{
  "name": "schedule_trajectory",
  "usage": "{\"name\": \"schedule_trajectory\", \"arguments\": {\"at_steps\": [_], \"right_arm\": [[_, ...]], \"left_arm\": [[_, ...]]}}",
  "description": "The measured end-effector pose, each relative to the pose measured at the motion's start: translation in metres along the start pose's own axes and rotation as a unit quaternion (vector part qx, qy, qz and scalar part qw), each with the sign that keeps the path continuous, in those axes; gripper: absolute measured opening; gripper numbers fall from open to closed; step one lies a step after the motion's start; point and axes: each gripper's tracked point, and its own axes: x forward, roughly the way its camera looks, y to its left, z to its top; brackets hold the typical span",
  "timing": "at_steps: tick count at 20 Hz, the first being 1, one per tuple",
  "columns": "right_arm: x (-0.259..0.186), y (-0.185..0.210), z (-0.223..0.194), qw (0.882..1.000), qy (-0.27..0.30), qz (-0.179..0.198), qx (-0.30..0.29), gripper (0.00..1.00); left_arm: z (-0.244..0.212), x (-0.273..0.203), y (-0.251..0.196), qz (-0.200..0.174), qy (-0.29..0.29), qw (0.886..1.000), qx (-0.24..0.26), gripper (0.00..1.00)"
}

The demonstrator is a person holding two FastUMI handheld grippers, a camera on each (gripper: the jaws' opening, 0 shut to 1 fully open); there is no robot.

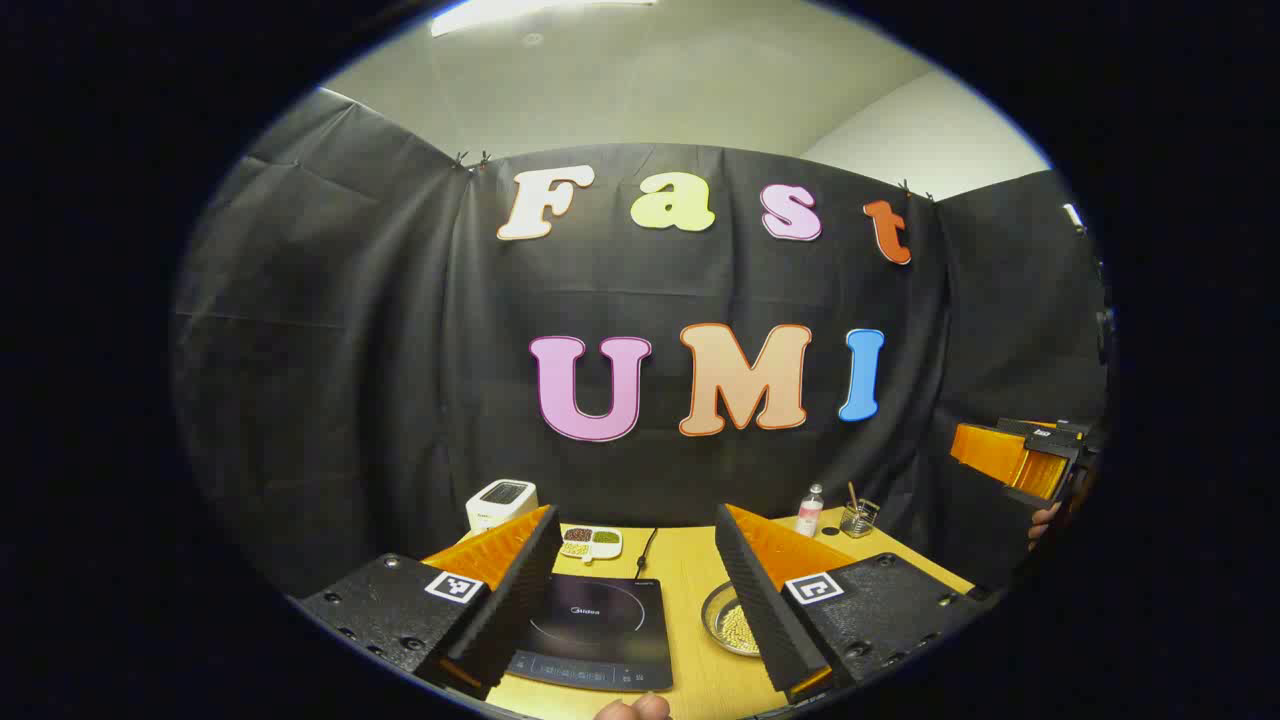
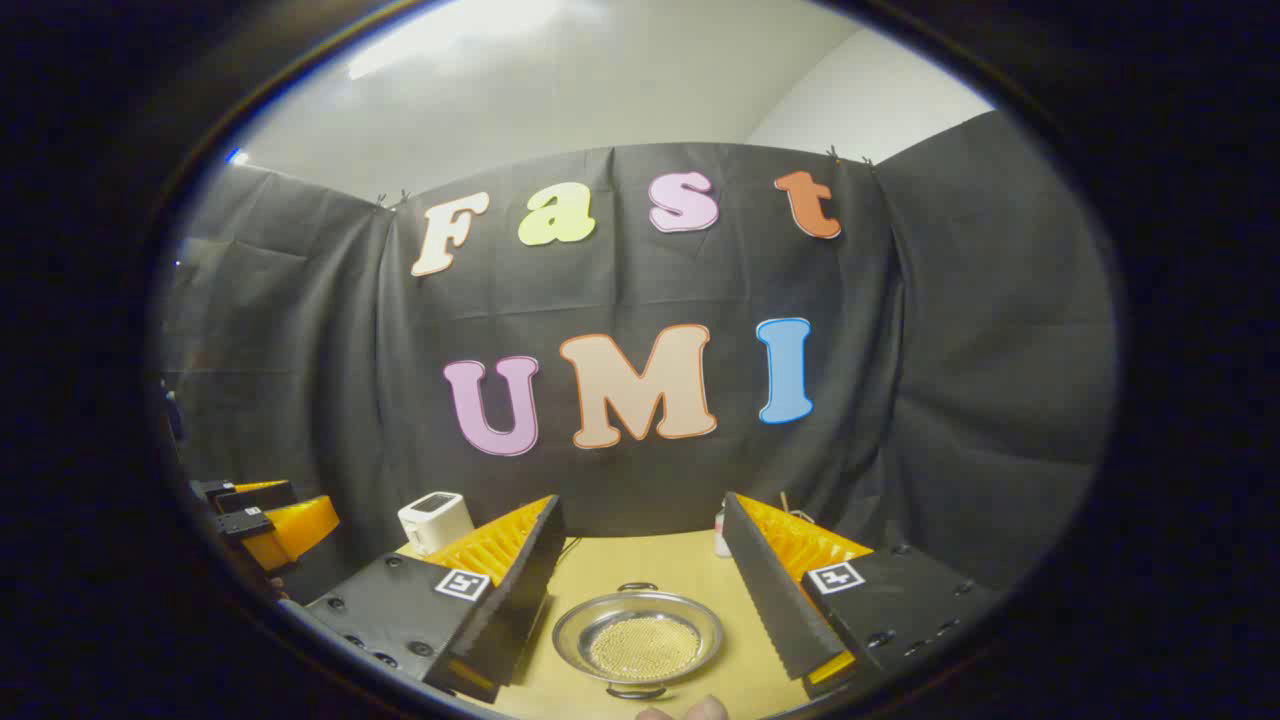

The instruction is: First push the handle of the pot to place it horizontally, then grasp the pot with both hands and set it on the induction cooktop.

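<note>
Neither tool has touched the pot yet, so the task appears to be at its very start, with the handle push still to be done. The left tool [image 1: 635, 585] hangs above the tabletop [image 1: 685, 570] with its fingers spread wide and nothing between them. The right tool [image 2: 640, 590] is likewise wide open and empty.

In the right gripper view the pot [image 2: 638, 634], a shallow metal one holding pale grains, sits on the tabletop directly ahead between that tool's fingers, one loop handle at its far rim and one at its near rim. In the left gripper view the induction cooktop [image 1: 592, 632] lies just left of the pot, the two close but apart.

The handles look to lie near-and-far, so the next move probably calls for bringing one tool down beside a handle and nudging it sideways until the handles line up left-to-right.

Counted: one pot, one cooktop, one white toaster [image 1: 501, 503], one divided dish of beans [image 1: 591, 542], one small bottle [image 1: 809, 511], one glass cup with sticks [image 1: 858, 517].
</note>
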Motion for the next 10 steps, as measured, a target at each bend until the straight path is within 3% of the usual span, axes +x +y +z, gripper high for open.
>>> {"name": "schedule_trajectory", "arguments": {"at_steps": [1,2,7,8,9,10], "right_arm": [[-0.0005,-0.0012,0.0005,1.0,-0.001,0.0,-0.002,0.92],[-0.0008,-0.0013,0.0005,1.0,-0.001,0.0,-0.005,0.99],[-0.002,0.0002,-0.0007,1.0,0.005,0.004,-0.005,0.99],[-0.0018,0.0007,-0.001,1.0,0.005,0.004,-0.005,0.99],[-0.0018,0.0013,-0.0004,1.0,0.005,0.004,-0.005,0.99],[-0.0031,0.0012,-0.001,1.0,0.005,0.004,-0.005,0.99]], "left_arm": [[-0.001,-0.0012,-0.0018,0.0,0.002,1.0,-0.001,0.89],[-0.0011,-0.0022,-0.0027,-0.001,0.001,1.0,-0.002,0.89],[-0.0023,-0.0029,-0.0025,0.001,0.003,1.0,-0.002,0.89],[-0.0028,-0.0039,-0.0016,0.001,0.005,1.0,-0.003,0.94],[-0.0037,-0.0043,-0.0013,0.002,0.004,1.0,-0.004,0.9],[-0.0033,-0.0036,-0.001,0.002,0.005,1.0,-0.003,0.94]]}}
